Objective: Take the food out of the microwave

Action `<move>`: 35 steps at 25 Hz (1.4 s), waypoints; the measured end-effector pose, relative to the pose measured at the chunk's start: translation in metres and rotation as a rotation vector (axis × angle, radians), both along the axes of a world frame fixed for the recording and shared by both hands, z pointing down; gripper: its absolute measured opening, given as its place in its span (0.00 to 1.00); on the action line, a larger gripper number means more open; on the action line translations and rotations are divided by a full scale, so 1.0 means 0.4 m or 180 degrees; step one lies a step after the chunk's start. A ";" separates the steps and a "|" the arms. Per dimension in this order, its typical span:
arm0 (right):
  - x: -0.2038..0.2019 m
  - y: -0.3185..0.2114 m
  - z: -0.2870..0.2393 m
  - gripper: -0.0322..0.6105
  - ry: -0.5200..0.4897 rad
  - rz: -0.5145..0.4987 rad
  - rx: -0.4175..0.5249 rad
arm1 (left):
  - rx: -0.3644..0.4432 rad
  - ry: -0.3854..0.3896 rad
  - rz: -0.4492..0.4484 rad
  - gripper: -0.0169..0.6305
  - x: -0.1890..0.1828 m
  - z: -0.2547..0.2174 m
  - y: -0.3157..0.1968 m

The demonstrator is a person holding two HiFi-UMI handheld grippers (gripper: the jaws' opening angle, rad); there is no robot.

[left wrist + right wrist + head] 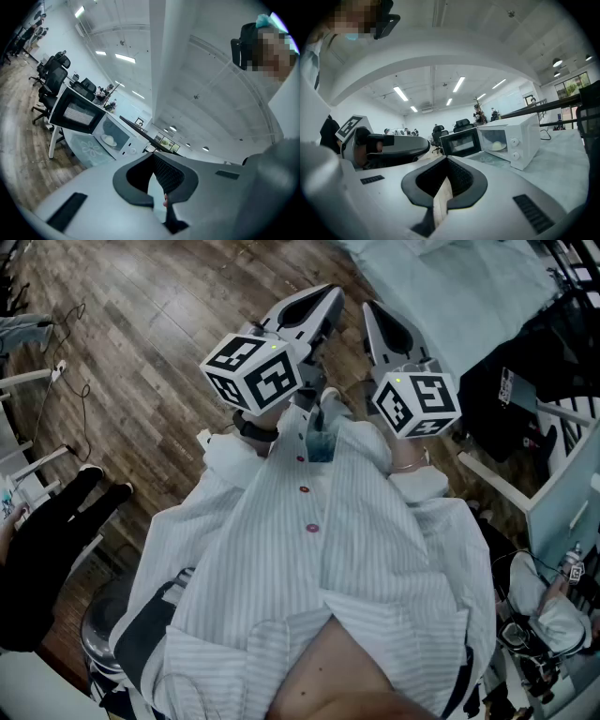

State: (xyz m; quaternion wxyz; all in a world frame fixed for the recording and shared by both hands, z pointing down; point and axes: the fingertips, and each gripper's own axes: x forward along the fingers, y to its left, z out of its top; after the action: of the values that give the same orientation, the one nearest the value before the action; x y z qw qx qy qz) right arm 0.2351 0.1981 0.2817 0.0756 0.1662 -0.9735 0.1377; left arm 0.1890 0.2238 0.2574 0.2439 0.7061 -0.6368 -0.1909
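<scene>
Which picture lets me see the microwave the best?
The right gripper view. There the white microwave stands upright and whole, its door swung open and pale food inside. The left gripper view shows it too, but tilted. The head view looks down at the floor and misses it.

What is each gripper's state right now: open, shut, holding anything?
Left gripper: closed, nothing between its jaws.
Right gripper: closed, holding nothing.
</scene>
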 end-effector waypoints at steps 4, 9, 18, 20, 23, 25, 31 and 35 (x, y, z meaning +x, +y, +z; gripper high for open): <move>0.026 -0.010 -0.003 0.10 -0.0057 0.0015 -0.0034 | 0.0017 -0.0015 -0.0014 0.04 0.026 0.000 -0.009; 0.058 -0.033 -0.005 0.10 -0.0123 -0.0048 -0.0076 | 0.0045 -0.0027 -0.0074 0.04 0.054 0.001 -0.029; 0.064 -0.084 0.004 0.10 -0.0181 -0.0197 -0.0137 | 0.0011 -0.0060 -0.0221 0.04 0.061 0.016 -0.065; 0.051 -0.089 0.007 0.10 -0.0180 -0.0235 -0.0156 | 0.0005 -0.0068 -0.0253 0.04 0.045 0.015 -0.071; 0.027 -0.104 0.016 0.10 -0.0170 -0.0266 -0.0198 | -0.0004 -0.0062 -0.0286 0.04 0.019 0.020 -0.083; 0.005 -0.117 0.026 0.10 -0.0152 -0.0268 -0.0210 | -0.0006 -0.0052 -0.0295 0.04 -0.005 0.027 -0.095; -0.097 -0.166 0.044 0.10 -0.0150 -0.0224 -0.0258 | 0.0027 -0.0026 -0.0282 0.04 -0.111 0.036 -0.146; -0.196 -0.195 0.041 0.10 -0.0156 -0.0192 -0.0259 | 0.0040 -0.0002 -0.0275 0.04 -0.219 0.036 -0.176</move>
State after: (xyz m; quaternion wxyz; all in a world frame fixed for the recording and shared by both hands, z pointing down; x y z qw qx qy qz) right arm 0.1568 0.1199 0.2980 0.0626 0.1301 -0.9732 0.1788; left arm 0.1015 0.1535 0.2718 0.2309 0.6794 -0.6656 -0.2050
